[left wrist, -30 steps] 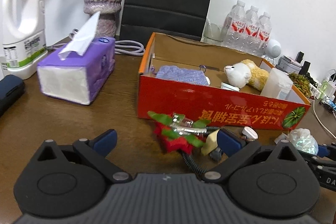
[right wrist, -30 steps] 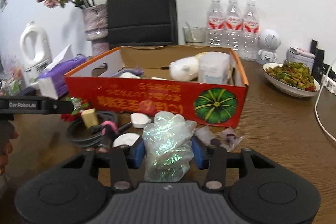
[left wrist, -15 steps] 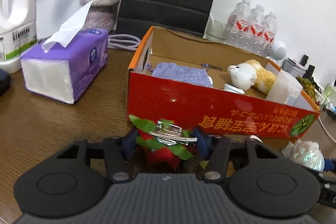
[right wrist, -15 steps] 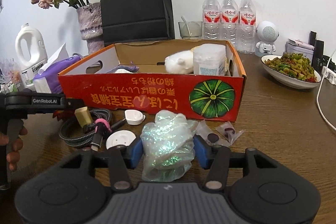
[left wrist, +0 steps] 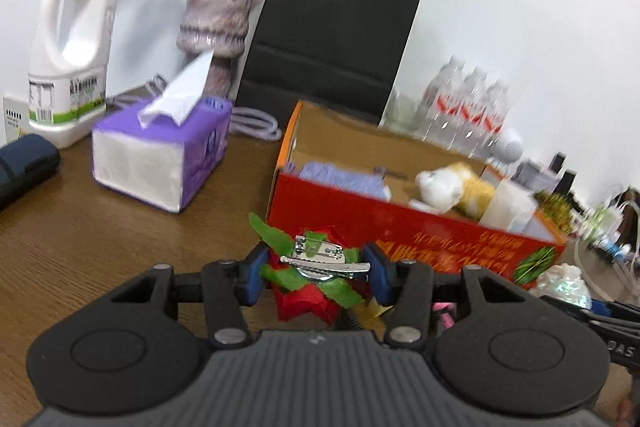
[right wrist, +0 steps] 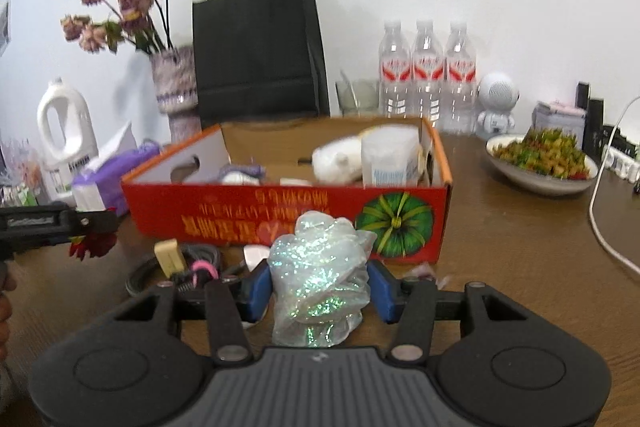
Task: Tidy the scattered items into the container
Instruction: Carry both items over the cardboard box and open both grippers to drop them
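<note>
Here the left gripper (left wrist: 314, 277) has its blue pads closed in on a red flower hair clip (left wrist: 316, 279) at lower centre of its frame, the metal clasp facing up between them. The right gripper (right wrist: 318, 287) is likewise closed around a glittery plastic wrap (right wrist: 320, 275), low in the centre of its own view. Both loads look very light. The clip's fabric petals and leaves are soft, so the firm hold is across the stiff metal clasp, which may be slick. The wrap is crinkly and yielding; it should be squeezed through its bulk, since a loose edge would likely slide free. Just beyond both sits the red cardboard box (right wrist: 280, 215), mid-frame, already holding a plush toy (left wrist: 456, 187), a purple cloth and a white tub. Left of the wrap, a coiled cable (right wrist: 180, 267) and a small white round item lie on the wooden table (right wrist: 520, 247). Motion blur smears the box lettering, and the gripper bodies hide whether either load is clear of the table.
</note>
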Action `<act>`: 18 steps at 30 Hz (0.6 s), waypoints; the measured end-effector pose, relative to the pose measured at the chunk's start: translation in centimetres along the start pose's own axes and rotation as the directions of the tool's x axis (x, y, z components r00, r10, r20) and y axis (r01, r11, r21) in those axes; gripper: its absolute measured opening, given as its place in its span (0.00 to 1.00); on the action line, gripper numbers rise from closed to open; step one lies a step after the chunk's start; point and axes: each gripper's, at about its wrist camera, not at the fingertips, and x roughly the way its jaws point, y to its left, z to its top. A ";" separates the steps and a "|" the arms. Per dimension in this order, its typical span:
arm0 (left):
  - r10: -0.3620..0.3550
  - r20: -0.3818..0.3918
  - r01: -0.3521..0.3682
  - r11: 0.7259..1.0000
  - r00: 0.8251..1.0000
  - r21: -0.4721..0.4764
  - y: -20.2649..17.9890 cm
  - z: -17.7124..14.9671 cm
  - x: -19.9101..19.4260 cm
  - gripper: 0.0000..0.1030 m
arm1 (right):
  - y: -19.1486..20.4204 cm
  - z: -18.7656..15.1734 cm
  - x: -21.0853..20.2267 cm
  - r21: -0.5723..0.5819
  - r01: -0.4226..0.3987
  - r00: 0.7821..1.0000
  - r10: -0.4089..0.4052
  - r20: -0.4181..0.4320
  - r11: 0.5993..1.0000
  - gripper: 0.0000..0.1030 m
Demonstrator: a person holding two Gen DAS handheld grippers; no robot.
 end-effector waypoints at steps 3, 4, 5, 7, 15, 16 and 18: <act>-0.036 0.043 0.035 0.999 0.998 0.007 -0.6 1.2 -1.4 0.49 | 0.0 0.9 -0.5 -0.001 -0.011 1.000 0.011 0.024 1.000 0.47; -0.049 0.055 0.048 0.999 0.997 0.017 -1.0 1.7 -1.6 0.49 | 0.0 1.4 -0.6 0.000 -0.015 0.999 0.015 0.030 1.000 0.47; -0.068 0.068 0.066 0.997 0.995 0.028 -1.4 2.3 -1.8 0.49 | 0.0 2.0 -0.6 0.003 -0.023 0.999 0.023 0.038 1.000 0.47; -0.106 0.089 0.101 0.993 0.990 0.055 -2.4 3.7 -1.9 0.49 | 0.1 3.4 -0.7 -0.005 -0.038 0.997 0.038 0.061 0.999 0.47; -0.160 0.165 0.146 0.985 0.973 0.092 -6.8 8.8 2.2 0.50 | 1.6 10.5 2.4 -0.016 -0.062 0.984 0.064 0.166 0.998 0.47; -0.151 0.168 0.137 0.987 0.974 0.088 -7.0 8.9 3.0 0.50 | 1.7 11.1 3.1 -0.008 -0.067 0.983 0.067 0.171 0.998 0.47; -0.118 0.166 0.104 0.991 0.979 0.088 -7.3 8.6 4.8 0.50 | 2.0 11.8 4.8 -0.009 -0.062 0.985 0.062 0.161 0.998 0.48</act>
